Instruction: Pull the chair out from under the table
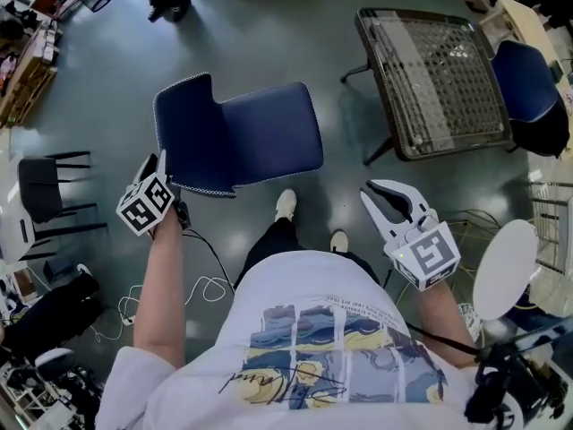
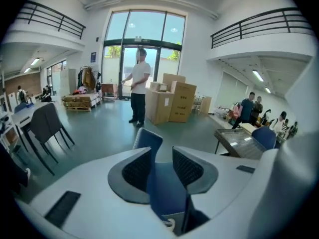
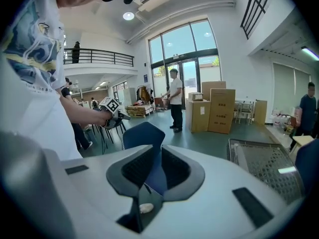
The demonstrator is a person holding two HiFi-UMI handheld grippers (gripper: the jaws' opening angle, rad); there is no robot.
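The blue chair [image 1: 242, 137] stands out on open floor [image 1: 269, 34], right in front of the person's shoes [image 1: 285, 204] and well apart from the mesh-topped bench [image 1: 457, 149] at the far right, so the pull-out looks as good as done. The backrest sits toward the left side, and there's the left tongs [image 1: 154, 167] just beside its outer edge, jaws apart, nothing pressed between them, only the chair showing through the gap. Over on the right, the right tongs [image 1: 385, 195] hang in the air near the seat's front corner, also parted and empty. If one more tug is wanted, the smart play is to close on the backrest's top edge and draw straight back and level so the legs slide rather than tip. Feet need to stay out of the way, and the loose white cable [image 1: 208, 287] on the floor by the left arm is worth watching. A second blue chair [image 1: 528, 97] waits beyond the bench
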